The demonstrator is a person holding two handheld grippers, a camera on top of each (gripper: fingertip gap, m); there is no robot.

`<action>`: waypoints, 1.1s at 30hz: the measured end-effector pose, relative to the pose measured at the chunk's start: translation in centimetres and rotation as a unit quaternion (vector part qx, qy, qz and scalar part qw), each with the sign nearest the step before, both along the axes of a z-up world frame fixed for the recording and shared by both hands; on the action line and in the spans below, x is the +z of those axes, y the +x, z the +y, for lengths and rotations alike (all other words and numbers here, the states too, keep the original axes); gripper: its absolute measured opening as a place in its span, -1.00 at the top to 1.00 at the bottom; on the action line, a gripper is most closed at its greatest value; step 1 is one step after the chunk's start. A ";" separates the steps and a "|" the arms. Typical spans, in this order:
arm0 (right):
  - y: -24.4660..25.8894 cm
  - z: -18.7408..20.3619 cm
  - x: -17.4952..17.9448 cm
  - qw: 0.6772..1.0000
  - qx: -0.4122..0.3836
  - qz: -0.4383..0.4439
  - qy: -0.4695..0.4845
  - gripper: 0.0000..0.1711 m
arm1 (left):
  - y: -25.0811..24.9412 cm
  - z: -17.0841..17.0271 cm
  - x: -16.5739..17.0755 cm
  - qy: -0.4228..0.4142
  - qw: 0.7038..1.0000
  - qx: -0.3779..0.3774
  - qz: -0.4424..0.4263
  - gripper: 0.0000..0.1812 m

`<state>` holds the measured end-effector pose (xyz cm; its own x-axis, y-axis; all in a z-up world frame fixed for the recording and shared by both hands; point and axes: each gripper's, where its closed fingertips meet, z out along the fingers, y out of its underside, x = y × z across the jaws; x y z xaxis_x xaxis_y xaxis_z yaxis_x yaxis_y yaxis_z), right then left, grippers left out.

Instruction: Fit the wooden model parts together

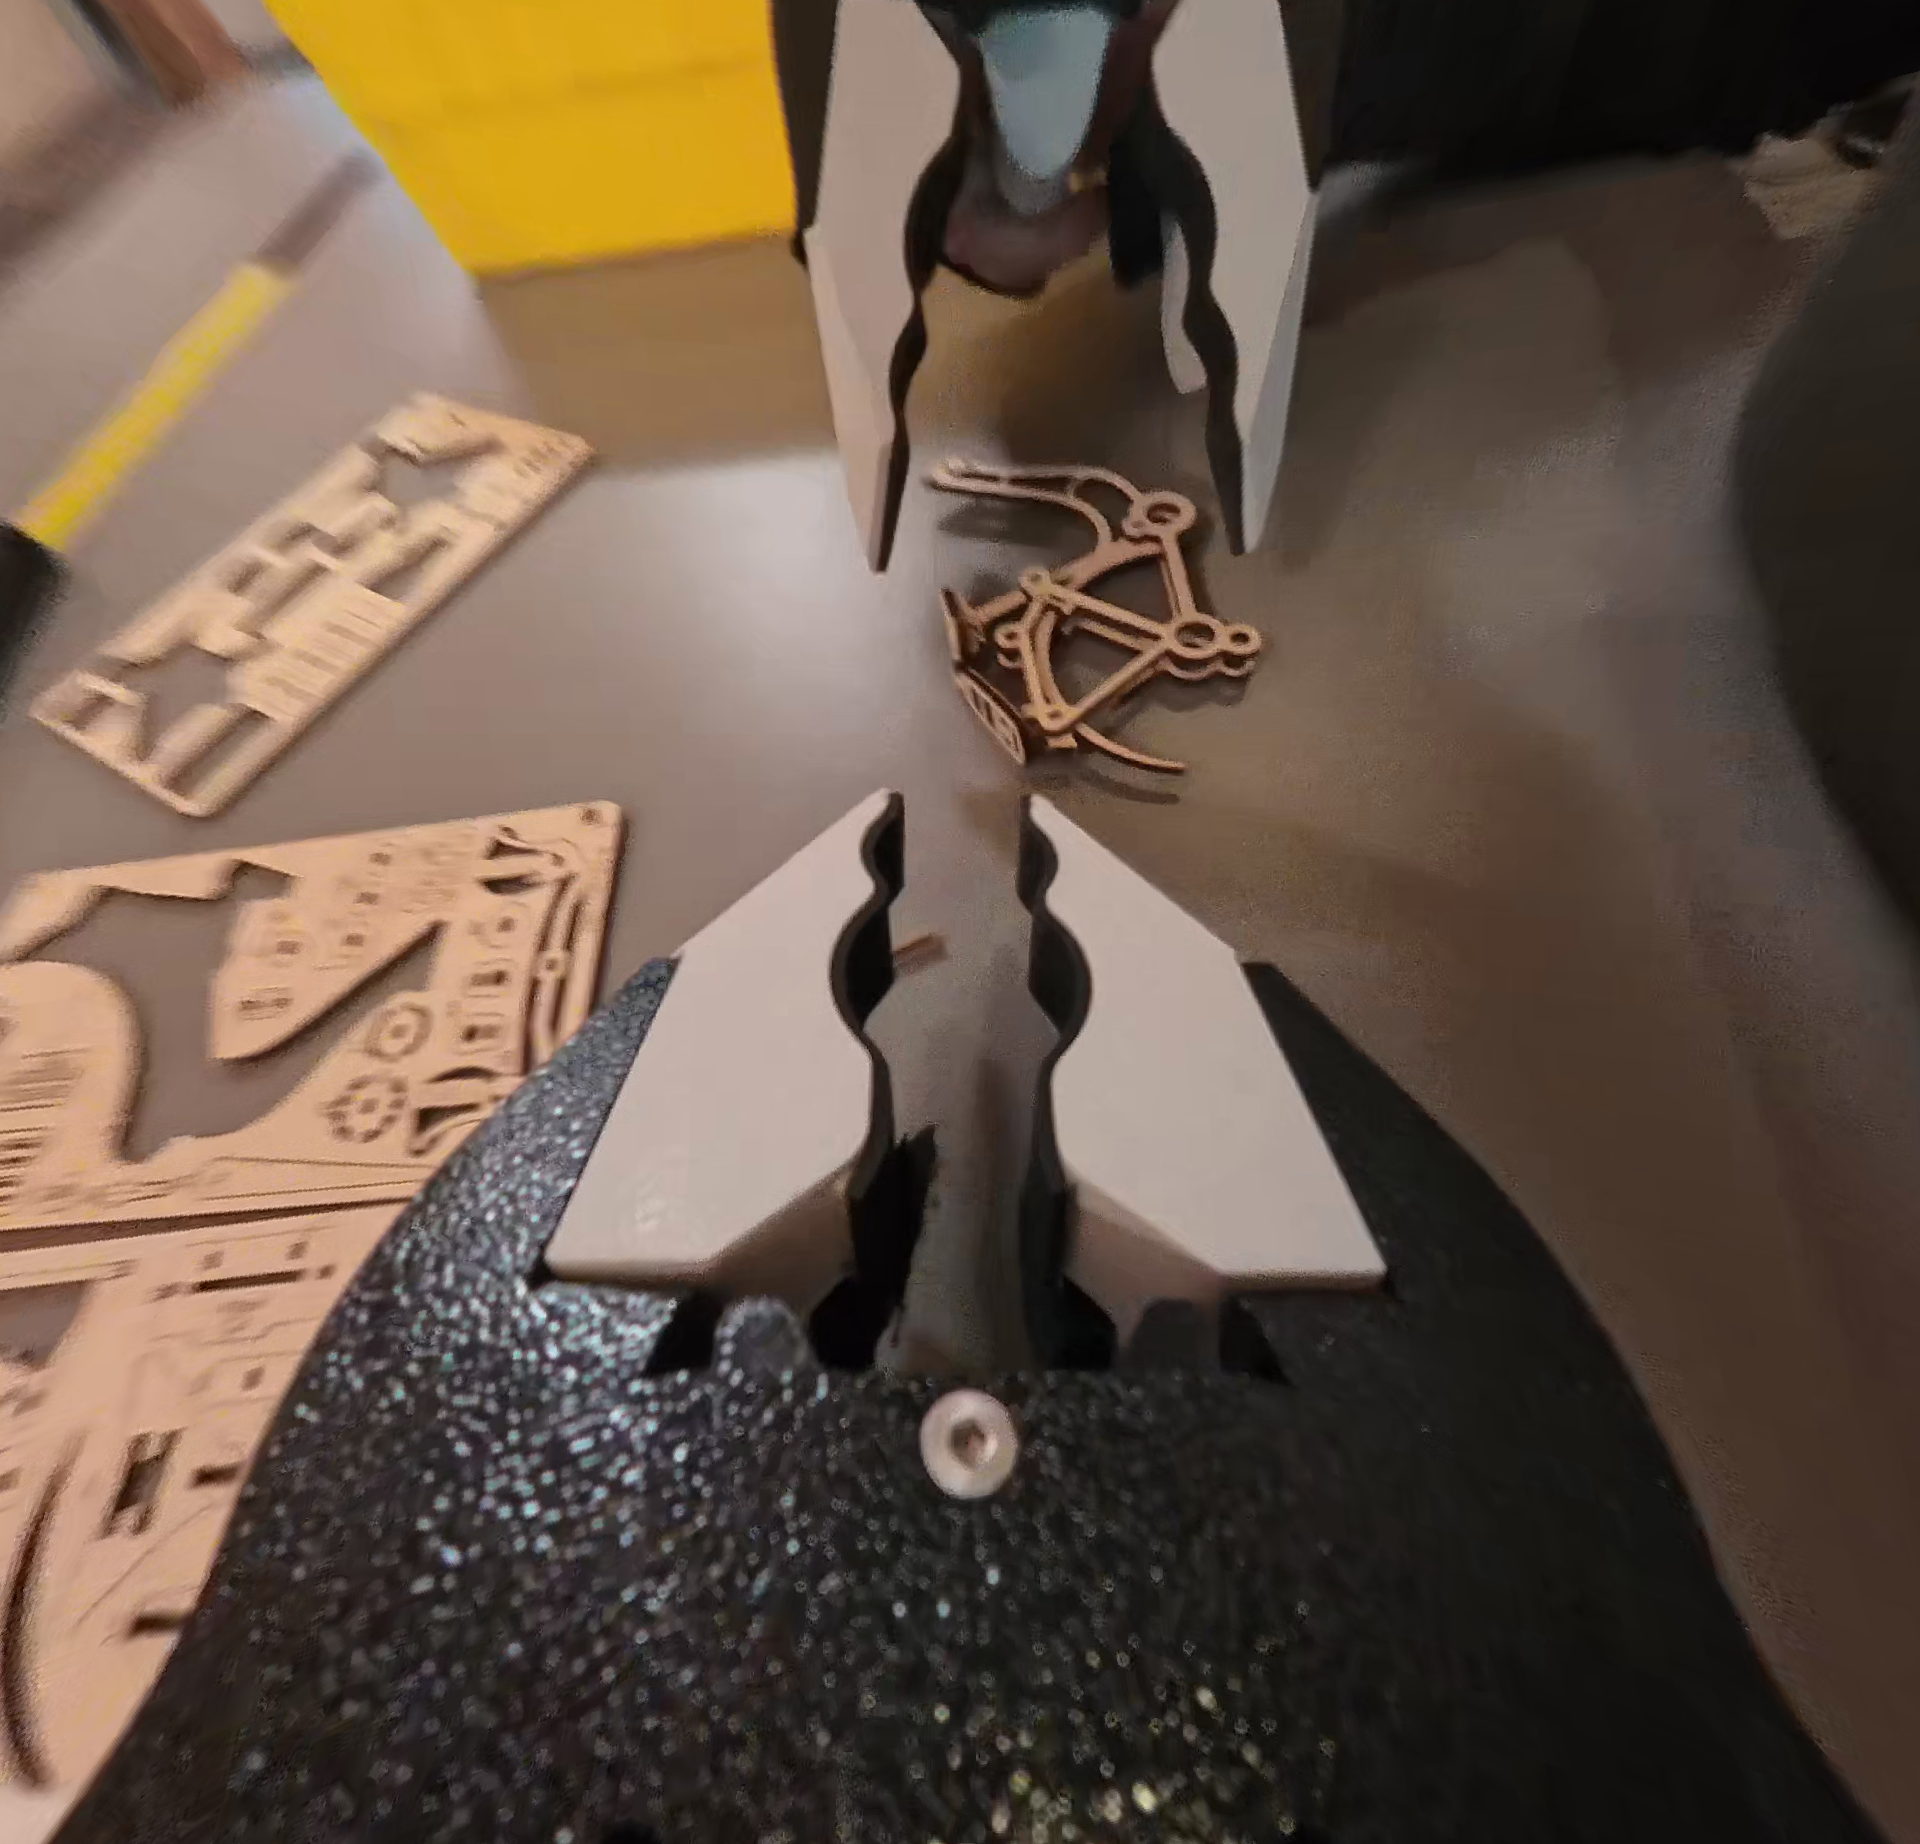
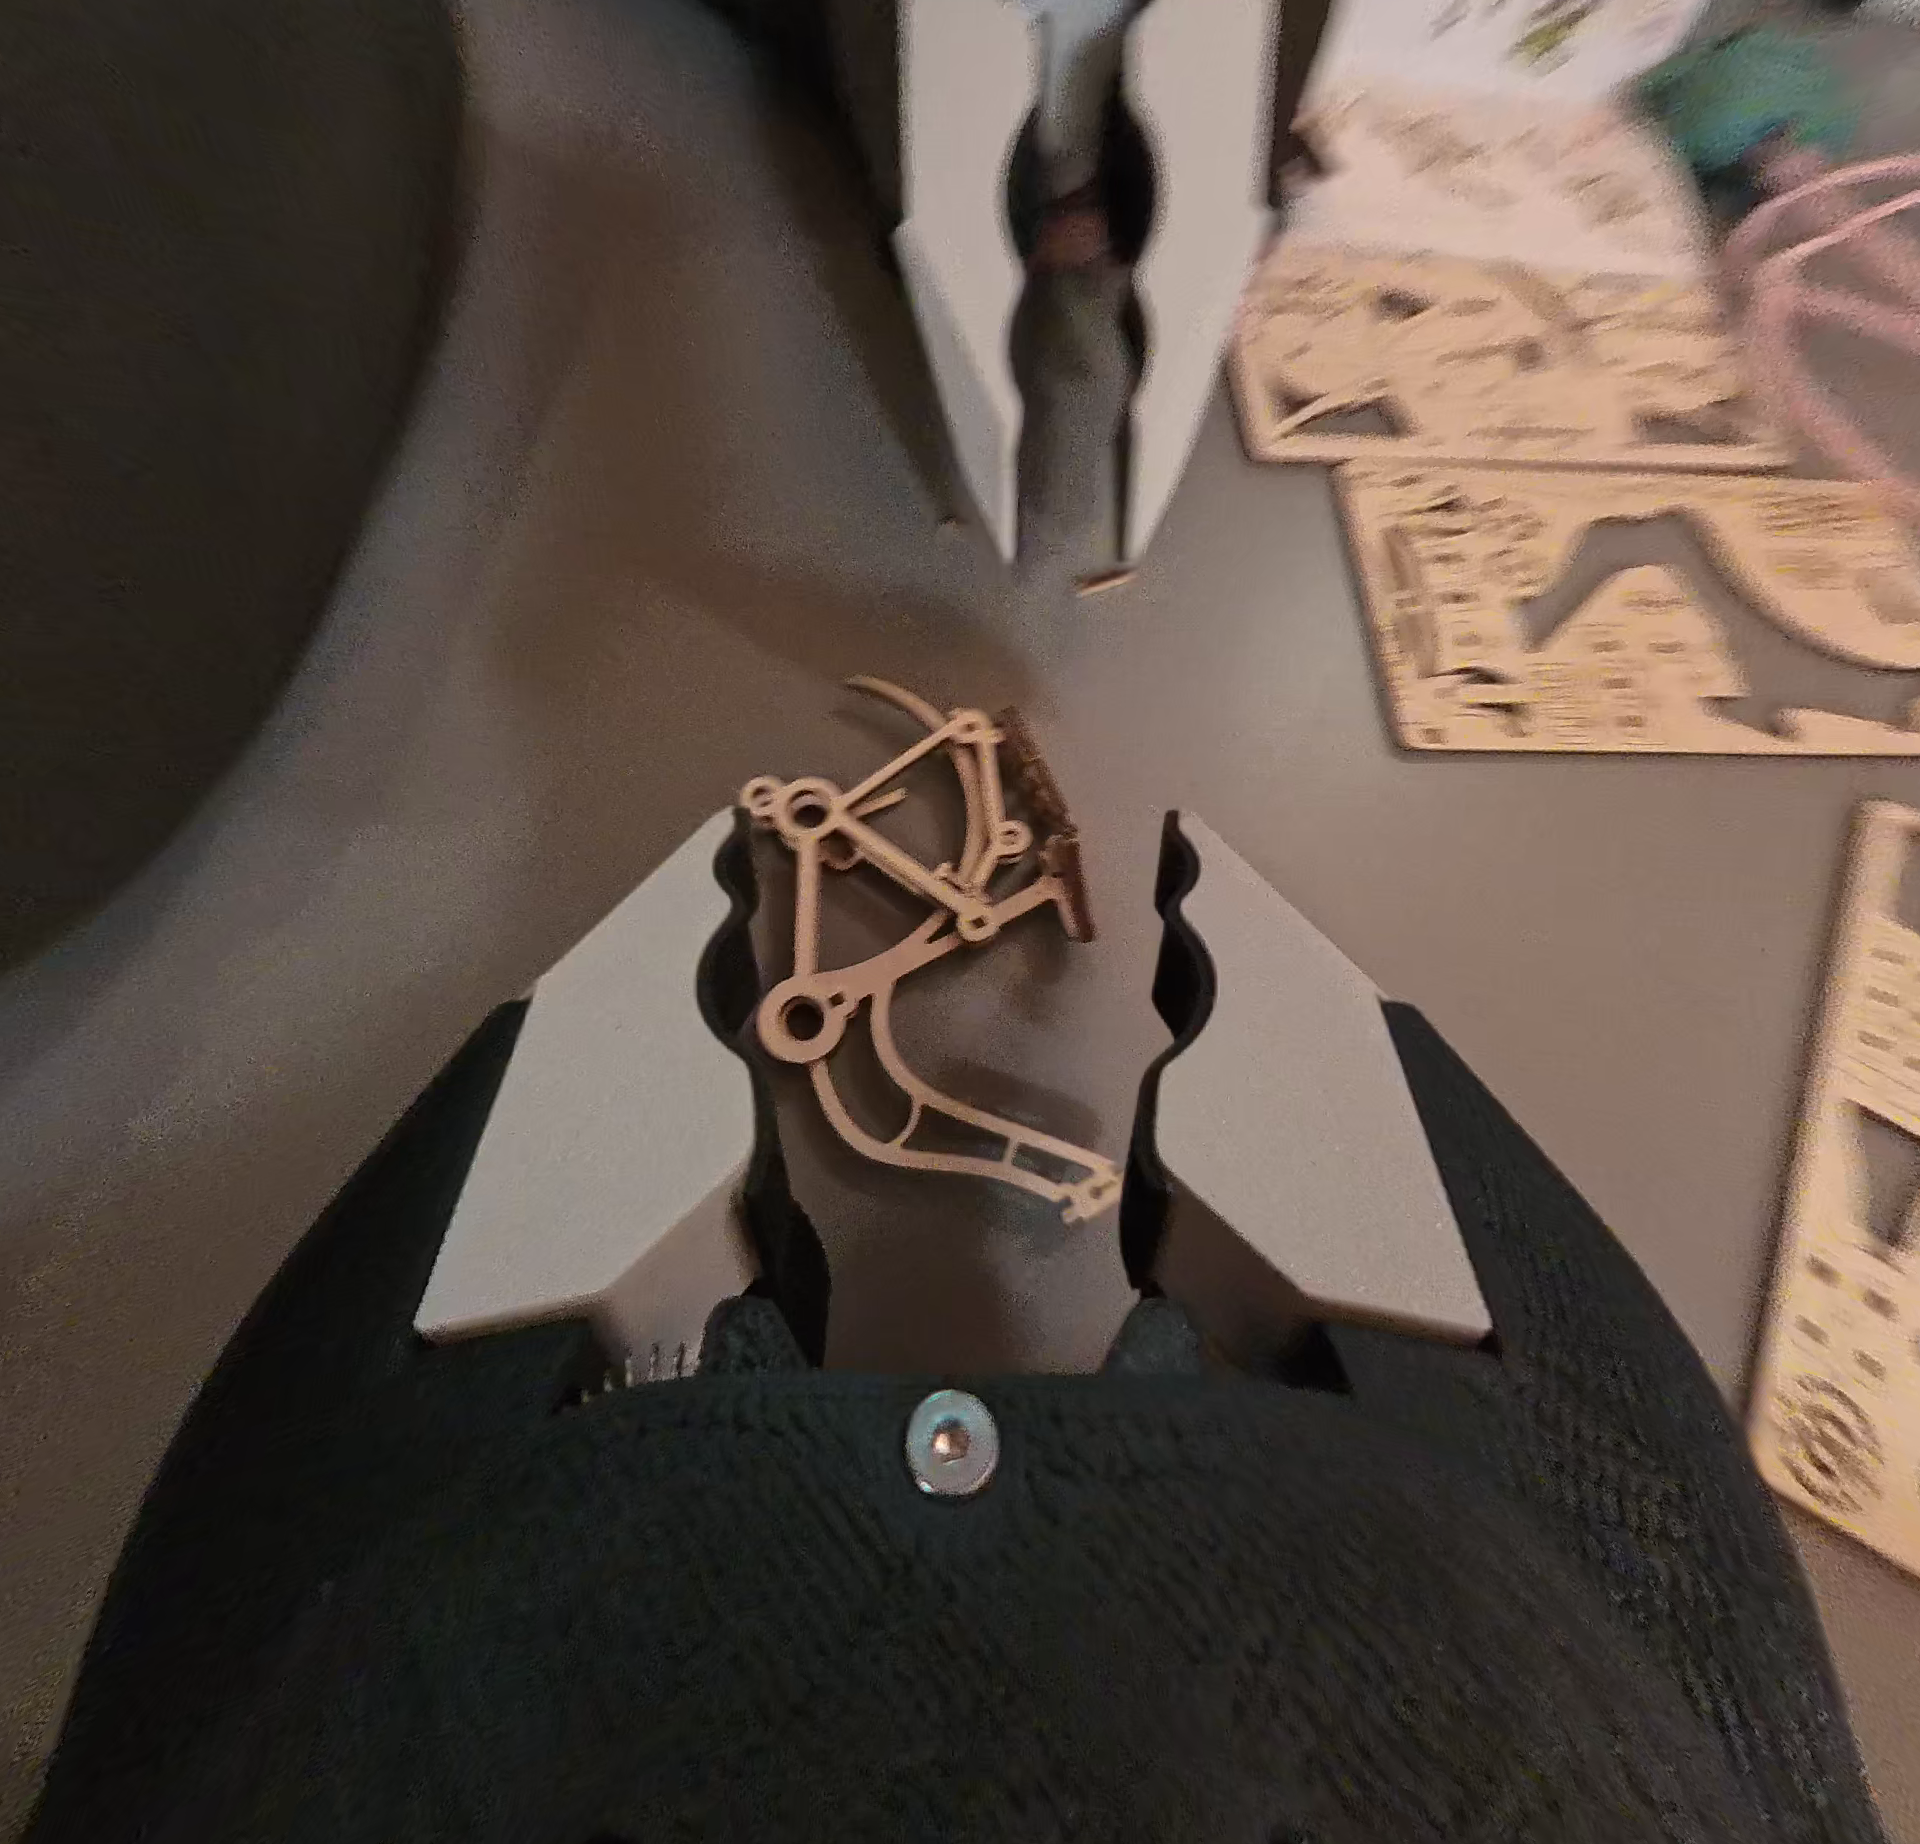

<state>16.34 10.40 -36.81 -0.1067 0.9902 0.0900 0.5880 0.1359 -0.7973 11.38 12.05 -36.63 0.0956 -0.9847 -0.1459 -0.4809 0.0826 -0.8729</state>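
A partly built wooden frame of thin laser-cut struts and rings (image 2: 883, 921) lies on the grey table. My right gripper (image 2: 954, 818) is open wide and hangs over it, with the frame between the jaws and close to the left finger. In the left wrist view the frame (image 1: 1101, 631) lies just below the right gripper (image 1: 1060, 553). My left gripper (image 1: 961, 807) faces it from the other side, open by a narrow gap and empty. It also shows in the right wrist view (image 2: 1065, 547). A tiny wooden piece (image 2: 1101, 581) lies on the table by its tips.
Several laser-cut wooden sheets with parts punched out lie to one side (image 1: 312, 589) (image 1: 312, 963) (image 2: 1558, 631) (image 2: 1849, 1171). A yellow box (image 1: 540, 80) stands at the back. A dark rounded object (image 2: 156, 340) fills the other side. A pink wire thing (image 2: 1829, 288) sits over the sheets. My hands' fingertips stand some 6 centimetres from each other.
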 end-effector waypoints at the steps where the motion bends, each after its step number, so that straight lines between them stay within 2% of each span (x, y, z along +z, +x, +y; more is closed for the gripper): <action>1: 0.0 0.6 1.0 0.999 -0.029 0.037 0.027 0.12 | -0.1 0.2 0.6 0.030 0.999 0.012 -0.016 0.80; 3: 0.5 1.7 3.6 0.984 -0.094 0.130 0.080 0.12 | -0.2 0.4 1.5 0.082 0.996 0.019 -0.042 0.80; 5: 1.7 2.7 6.1 0.952 -0.170 0.218 0.128 0.17 | -0.4 1.0 2.5 0.124 0.989 0.032 -0.067 0.76; 8: 3.6 3.2 7.9 0.907 -0.255 0.269 0.199 0.31 | -1.2 1.3 4.8 0.133 0.981 0.053 -0.132 0.75; 10: 4.4 3.4 8.3 0.886 -0.294 0.264 0.244 0.42 | -2.0 1.7 6.3 0.139 0.972 0.072 -0.175 0.75; 12: 5.5 4.1 8.0 0.866 -0.334 0.239 0.287 0.76 | -2.6 1.8 7.1 0.143 0.966 0.086 -0.199 0.74; 15: 7.0 5.5 7.5 0.844 -0.391 0.200 0.309 0.91 | -2.8 1.7 7.4 0.159 0.961 0.099 -0.201 0.74; 22: 9.2 6.7 7.7 0.807 -0.449 0.167 0.346 0.98 | -3.1 1.2 7.6 0.223 0.951 0.113 -0.182 0.75; 33: 10.3 7.6 8.2 0.797 -0.470 0.194 0.325 0.99 | -3.4 2.3 8.3 0.218 0.943 0.154 -0.197 0.76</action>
<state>26.67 18.01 -28.64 0.8159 0.3472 0.4624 0.3998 0.2389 -0.8849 8.02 14.35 -28.36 0.4986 -0.7558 -0.4244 -0.1856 0.3852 -0.9040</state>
